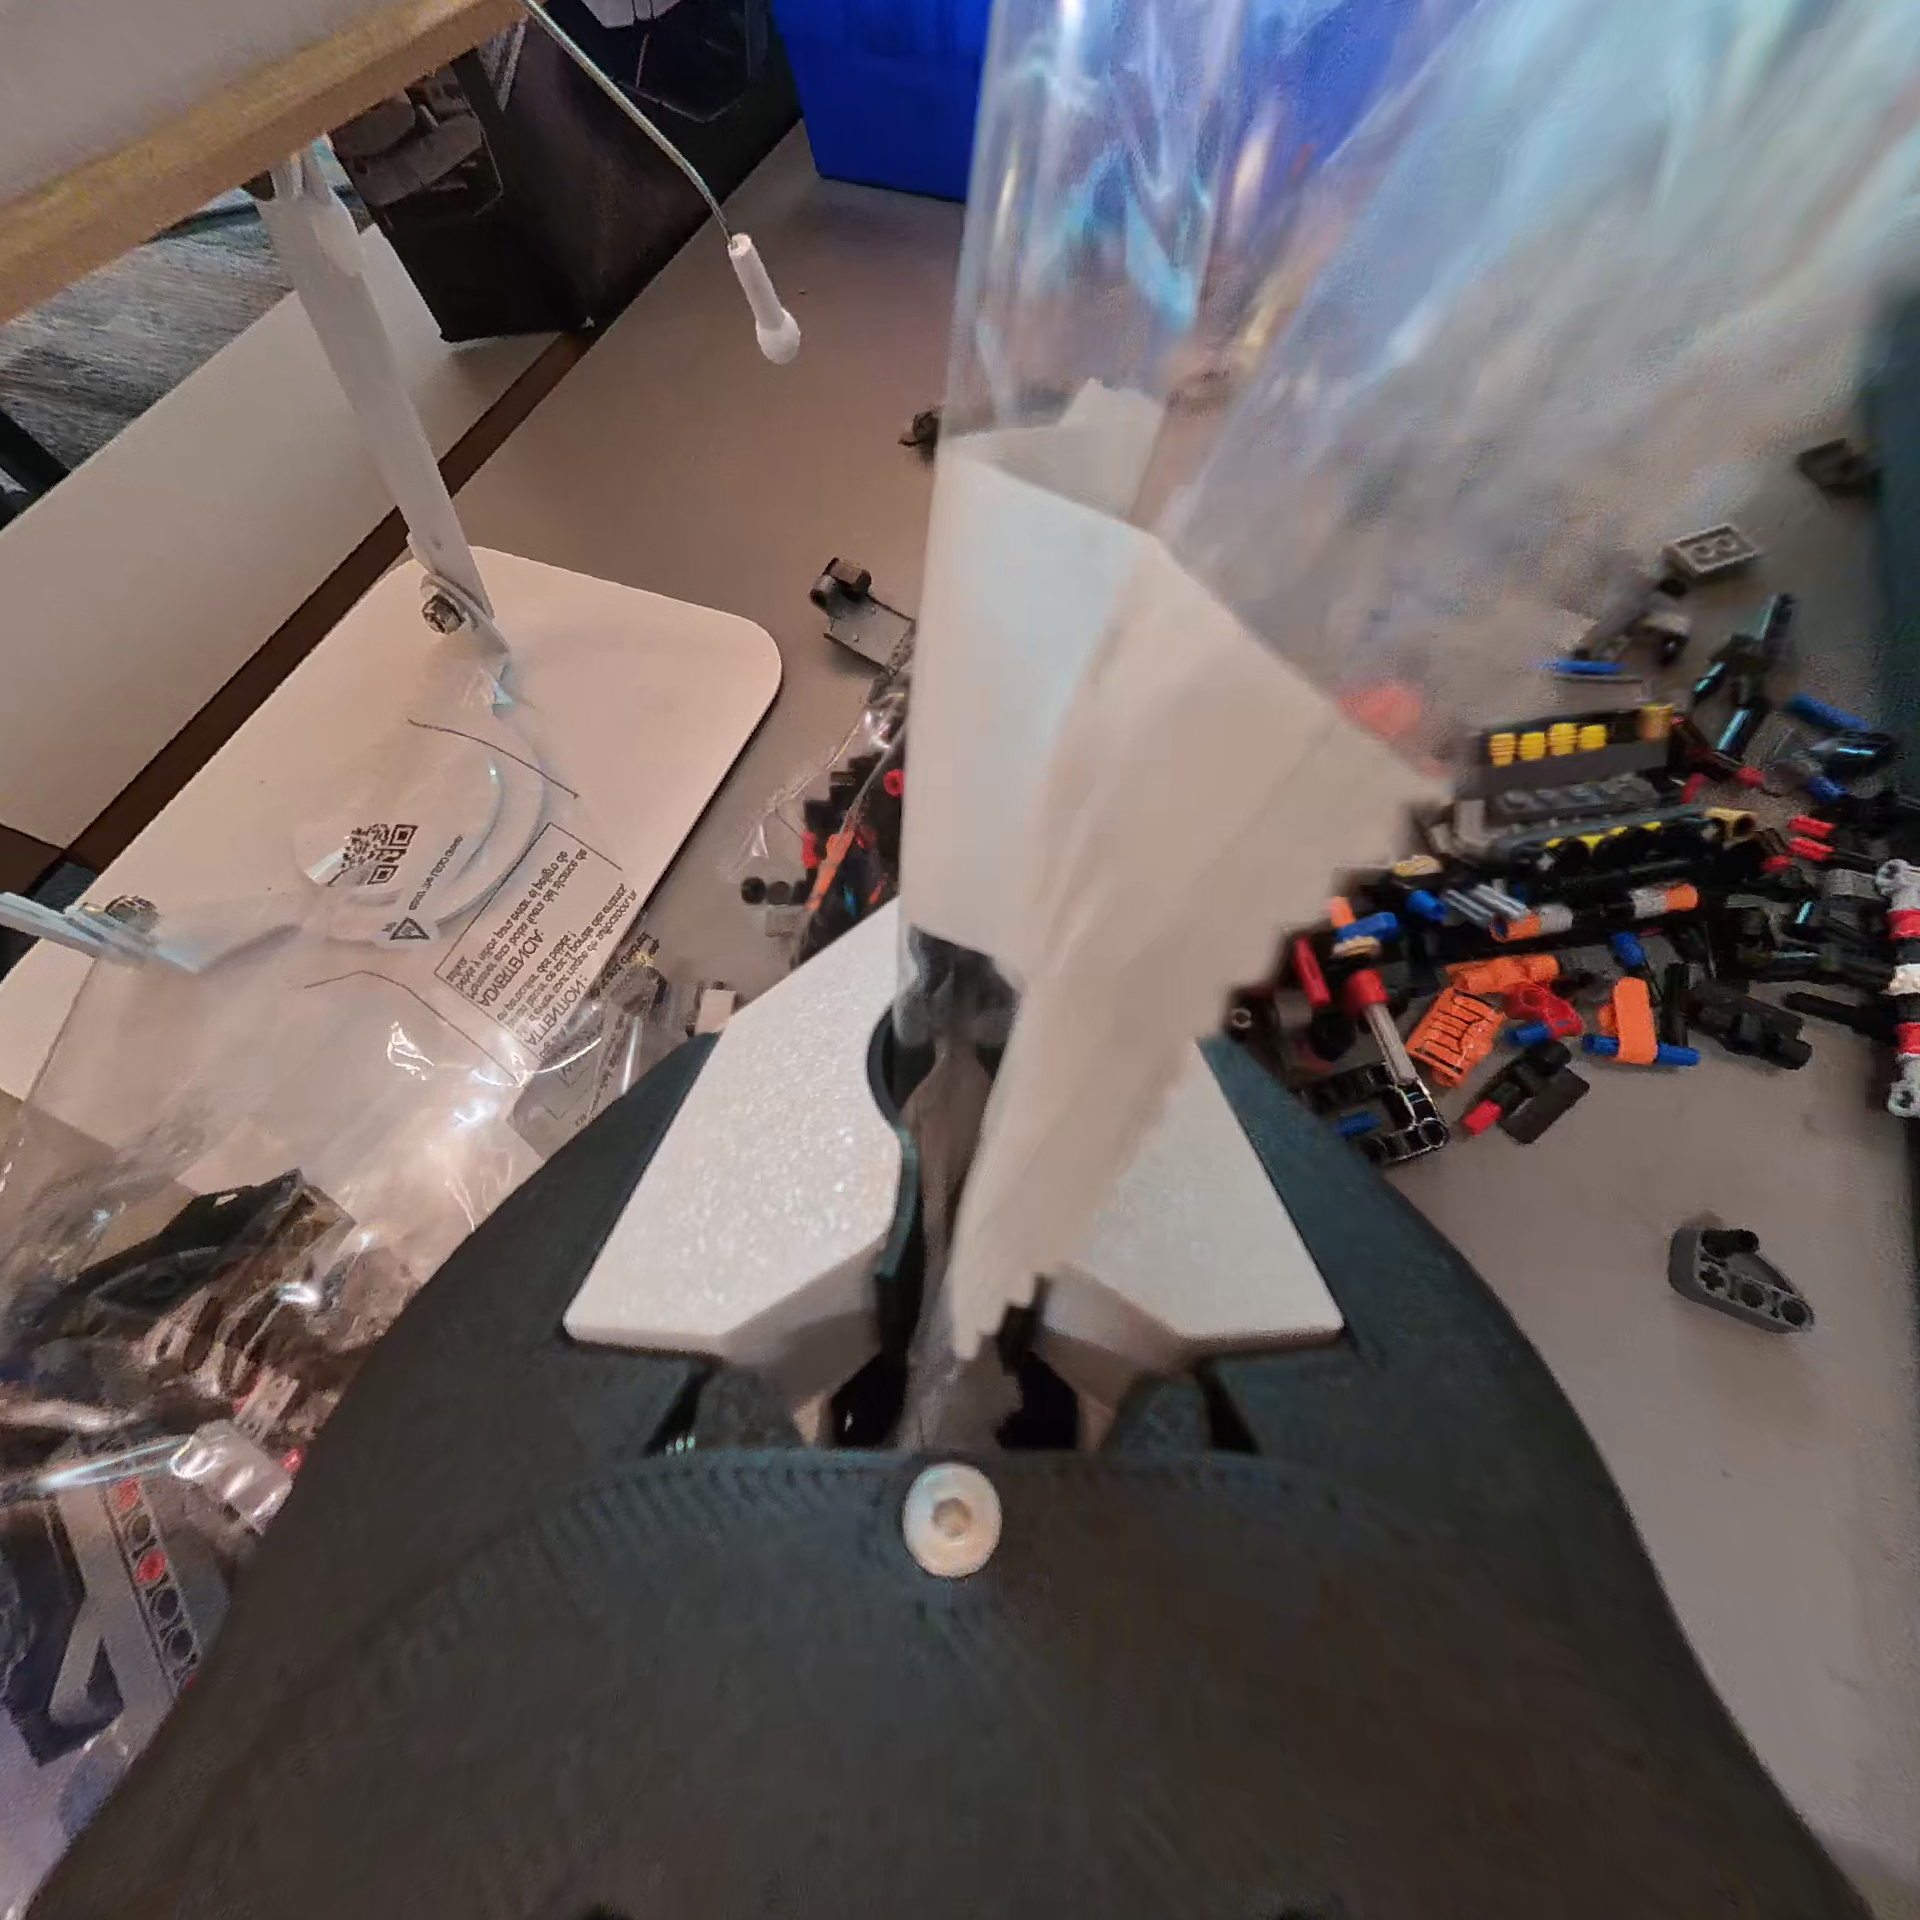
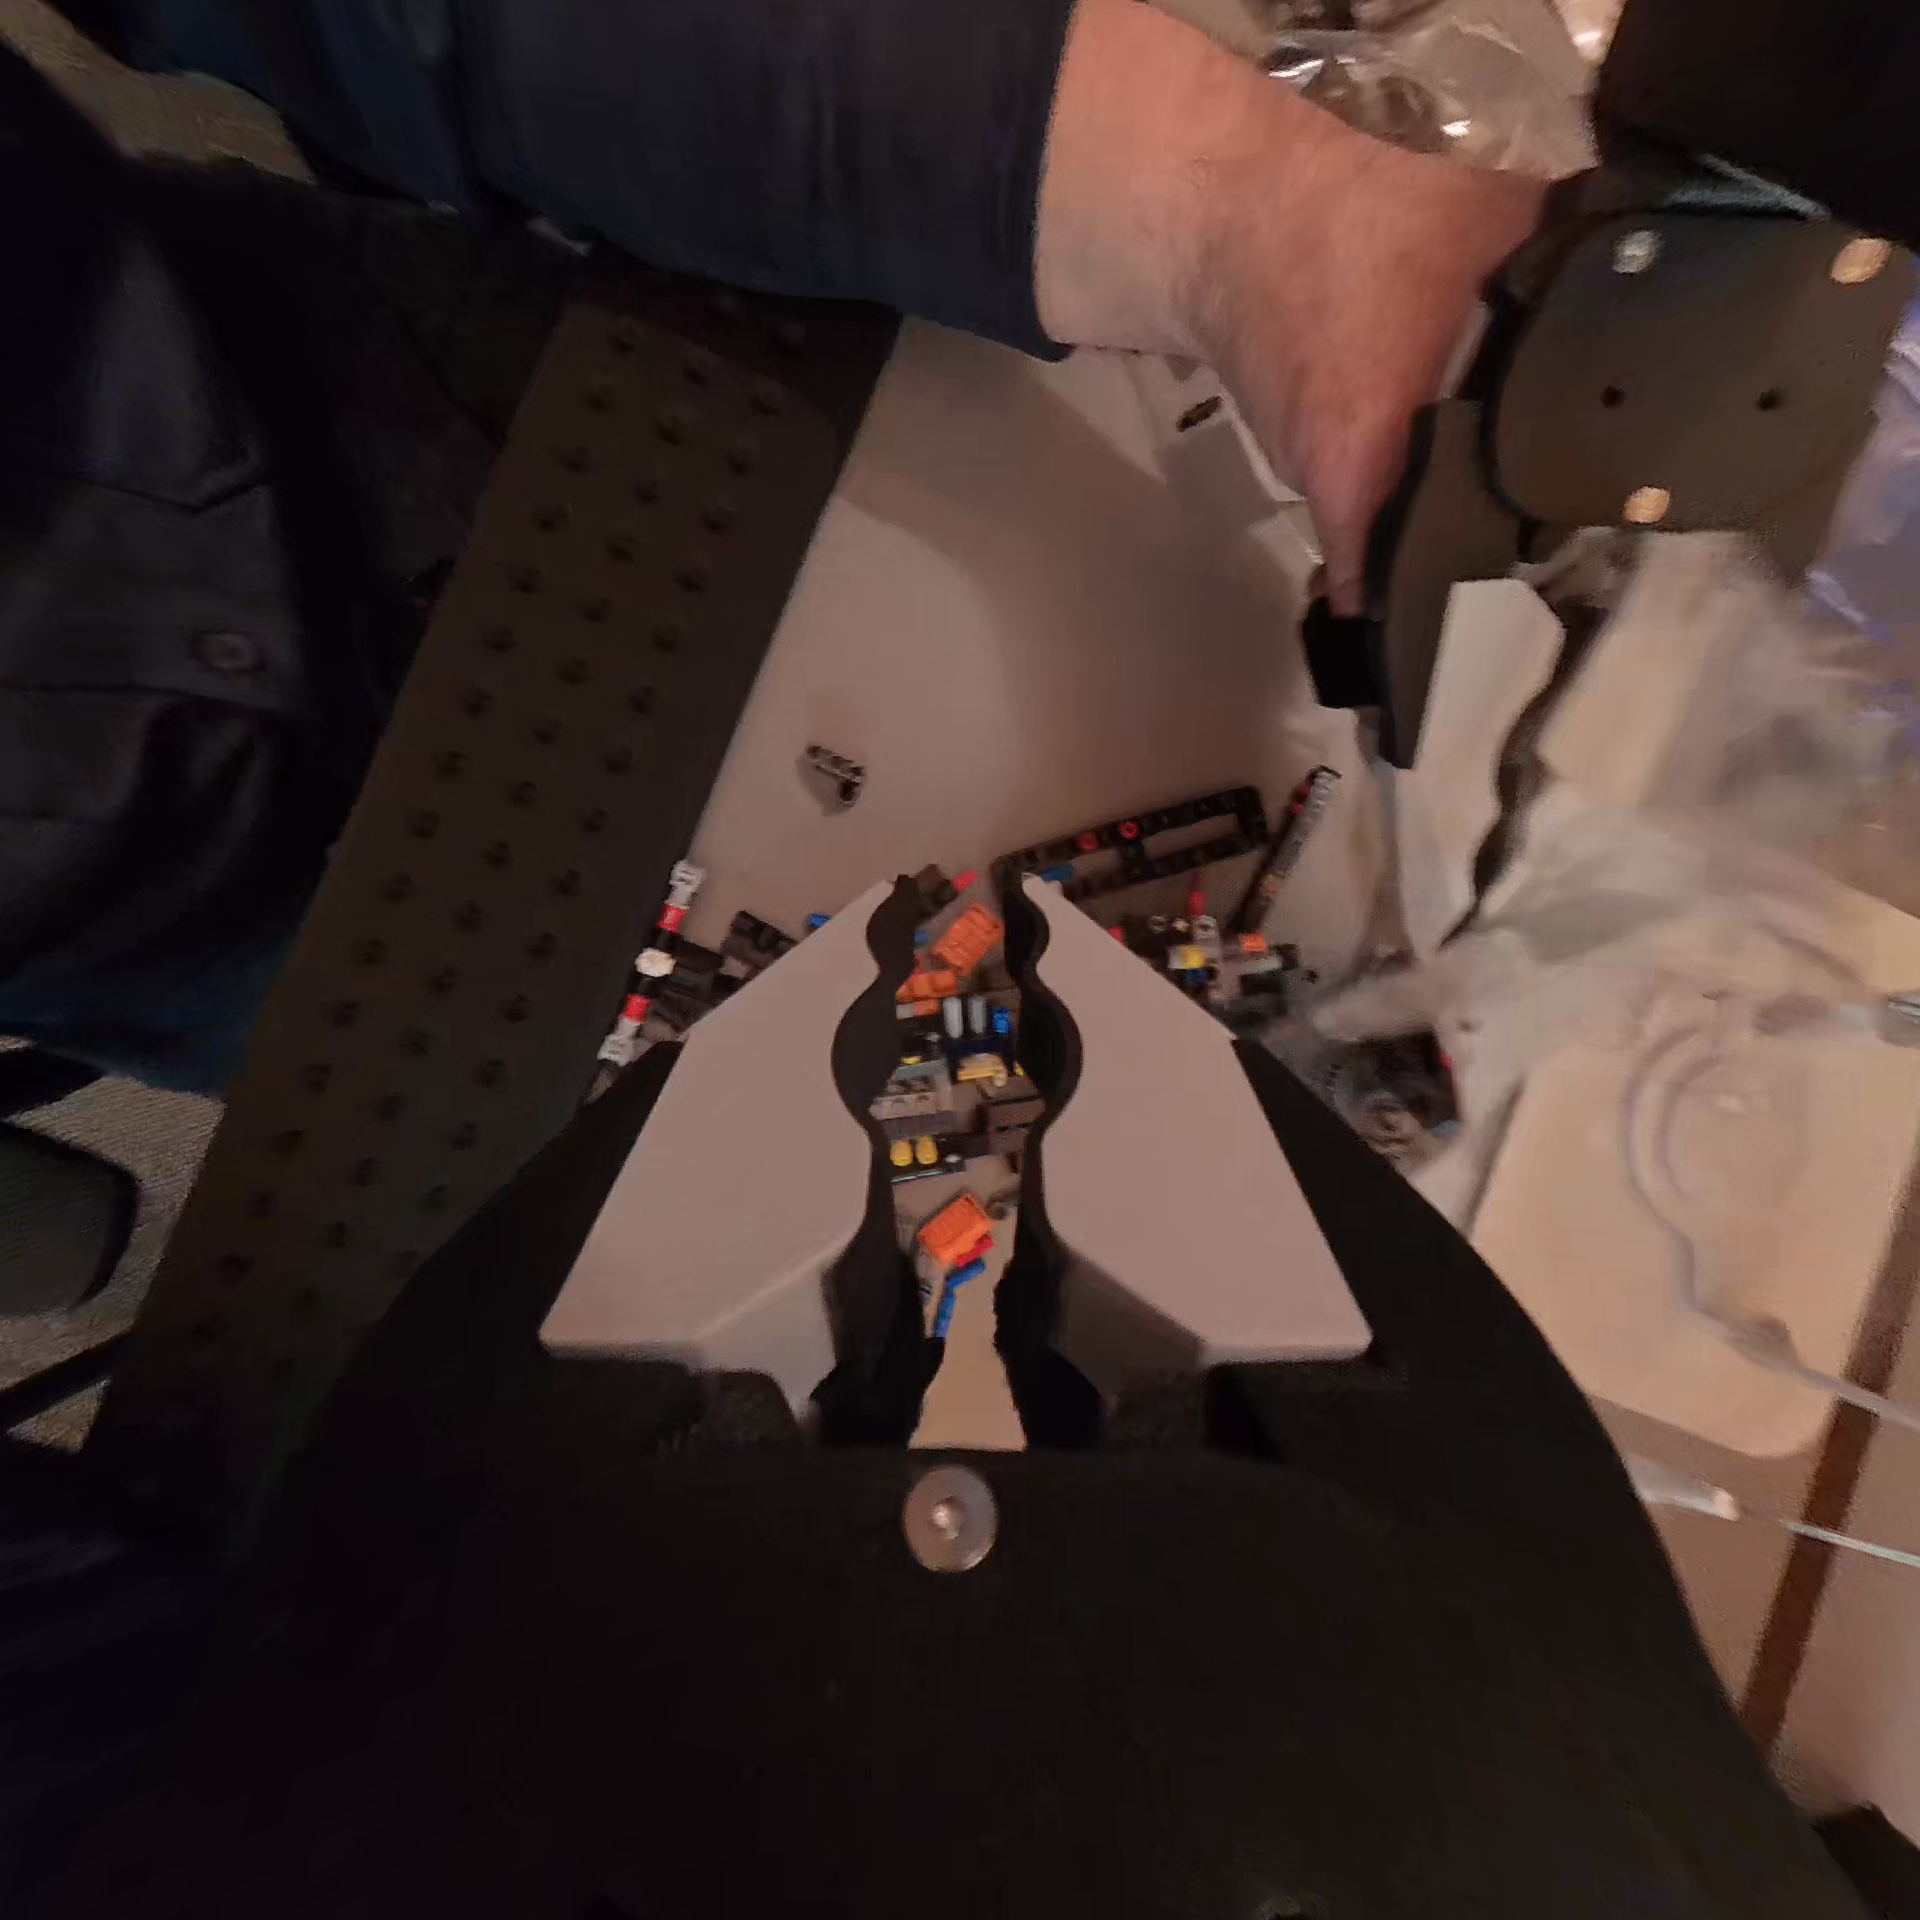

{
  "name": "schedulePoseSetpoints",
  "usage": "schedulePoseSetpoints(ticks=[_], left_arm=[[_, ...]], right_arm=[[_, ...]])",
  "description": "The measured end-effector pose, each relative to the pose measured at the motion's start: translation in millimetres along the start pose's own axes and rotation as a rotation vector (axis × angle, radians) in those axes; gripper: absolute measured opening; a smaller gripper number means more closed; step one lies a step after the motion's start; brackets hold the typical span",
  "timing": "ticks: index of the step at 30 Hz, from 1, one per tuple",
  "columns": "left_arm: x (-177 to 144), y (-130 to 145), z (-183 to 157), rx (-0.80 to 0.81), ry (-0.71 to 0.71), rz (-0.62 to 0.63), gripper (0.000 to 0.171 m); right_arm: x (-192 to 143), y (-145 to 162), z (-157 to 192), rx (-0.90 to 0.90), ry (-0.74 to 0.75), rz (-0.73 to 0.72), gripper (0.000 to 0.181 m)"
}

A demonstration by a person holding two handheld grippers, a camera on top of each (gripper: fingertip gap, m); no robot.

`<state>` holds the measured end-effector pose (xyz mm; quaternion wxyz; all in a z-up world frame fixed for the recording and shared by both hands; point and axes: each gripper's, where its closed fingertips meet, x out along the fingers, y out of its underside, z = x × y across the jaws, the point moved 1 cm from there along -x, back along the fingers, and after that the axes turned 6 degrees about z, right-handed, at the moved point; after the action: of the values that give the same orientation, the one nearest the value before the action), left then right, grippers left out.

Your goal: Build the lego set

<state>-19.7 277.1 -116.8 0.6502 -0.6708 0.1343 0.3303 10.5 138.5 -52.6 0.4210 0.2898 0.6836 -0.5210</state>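
Observation:
My left gripper (image 1: pixel 956 997) is shut on the lower edge of a clear plastic bag (image 1: pixel 1351 364) with a white strip (image 1: pixel 1039 727), and holds it up above the table. A pile of loose lego pieces (image 1: pixel 1610 914), black, orange, blue, red and yellow, lies to the right on the grey table. My right gripper (image 2: pixel 961 894) hovers over the same pile (image 2: pixel 1143 862). Its jaws stand a little apart and hold nothing, and pieces show through the gap. A hand (image 2: pixel 1299 312) holds the left gripper's black housing (image 2: pixel 1662 364) at the top right, with the bag beside it.
A lone grey piece (image 1: pixel 1740 1278) lies in front of the pile. Several more bags of pieces (image 1: pixel 208 1299) lie at the left over a white stand base (image 1: pixel 623 675). A black box (image 1: pixel 540 187) and a blue bin (image 1: pixel 883 94) stand at the back. A black studded plate (image 2: pixel 499 779) borders the table. Spacing between my two grippers at the tips: around 15 centimeters.

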Motion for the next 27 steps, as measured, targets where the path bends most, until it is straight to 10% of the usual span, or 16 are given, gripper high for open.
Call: schedulePoseSetpoints(ticks=[27], left_arm=[[1,1,1,-0.005,-0.002,0.003,0.0]], right_arm=[[109,47,14,-0.003,-0.103,0.425,0.022]])
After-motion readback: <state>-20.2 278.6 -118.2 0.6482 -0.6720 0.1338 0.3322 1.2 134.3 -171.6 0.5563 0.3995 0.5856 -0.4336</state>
